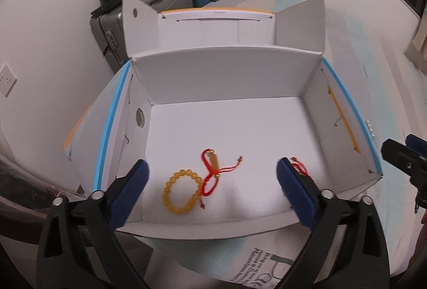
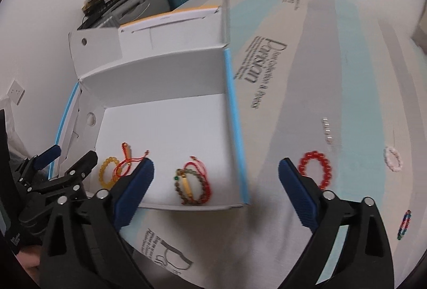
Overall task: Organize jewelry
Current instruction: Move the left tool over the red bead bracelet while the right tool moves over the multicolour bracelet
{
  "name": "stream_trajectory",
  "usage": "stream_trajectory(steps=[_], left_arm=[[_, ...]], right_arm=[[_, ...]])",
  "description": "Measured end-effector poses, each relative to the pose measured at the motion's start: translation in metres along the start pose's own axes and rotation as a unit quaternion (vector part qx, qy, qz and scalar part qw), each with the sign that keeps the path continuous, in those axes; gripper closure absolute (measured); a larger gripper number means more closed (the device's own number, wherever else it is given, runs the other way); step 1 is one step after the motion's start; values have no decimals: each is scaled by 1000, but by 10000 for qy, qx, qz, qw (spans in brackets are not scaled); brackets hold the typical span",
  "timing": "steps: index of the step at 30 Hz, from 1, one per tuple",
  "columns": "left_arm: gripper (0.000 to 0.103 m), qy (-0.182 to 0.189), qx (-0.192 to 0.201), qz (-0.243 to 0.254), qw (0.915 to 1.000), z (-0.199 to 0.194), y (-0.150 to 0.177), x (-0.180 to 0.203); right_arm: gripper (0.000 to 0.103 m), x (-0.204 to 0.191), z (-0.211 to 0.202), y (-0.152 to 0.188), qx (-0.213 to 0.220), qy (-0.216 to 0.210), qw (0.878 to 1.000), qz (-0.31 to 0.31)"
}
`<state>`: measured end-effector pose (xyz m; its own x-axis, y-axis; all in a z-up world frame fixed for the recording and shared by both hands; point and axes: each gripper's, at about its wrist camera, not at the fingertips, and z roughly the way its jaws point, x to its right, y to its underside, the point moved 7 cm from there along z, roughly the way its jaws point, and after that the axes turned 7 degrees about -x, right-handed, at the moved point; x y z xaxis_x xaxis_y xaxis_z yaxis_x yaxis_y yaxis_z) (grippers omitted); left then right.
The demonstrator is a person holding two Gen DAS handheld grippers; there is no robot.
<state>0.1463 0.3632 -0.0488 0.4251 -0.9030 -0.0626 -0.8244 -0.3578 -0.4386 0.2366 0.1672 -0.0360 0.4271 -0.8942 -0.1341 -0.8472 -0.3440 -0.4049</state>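
We hold both the left gripper and right gripper wide and empty; reaching for the red bead bracelet near the box may nudge the wall.

An open white cardboard box with blue-edged sides is sitting with its flaps up. On its floor, a yellow round-bead bracelet is lying flat, touching a red cord bracelet with a gold tube bead. Near the box's right wall, a brown-bead bracelet tangled with a red cord one is resting. Outside, a red glossy-bead bracelet, a pale pink bead bracelet, a small silvery strand and a multicoloured bead strand are lying apart.
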Motion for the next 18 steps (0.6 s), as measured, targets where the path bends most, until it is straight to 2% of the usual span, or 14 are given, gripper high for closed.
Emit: stream_trajectory(steps=[8, 18], left_arm=[[6, 243, 48, 162, 9996, -17, -1, 49], [6, 532, 190, 630, 9964, -41, 4, 134]], right_arm=[[8, 60, -36, 13, 204, 263, 9991, 280], [8, 146, -74, 40, 372, 496, 9951, 776]])
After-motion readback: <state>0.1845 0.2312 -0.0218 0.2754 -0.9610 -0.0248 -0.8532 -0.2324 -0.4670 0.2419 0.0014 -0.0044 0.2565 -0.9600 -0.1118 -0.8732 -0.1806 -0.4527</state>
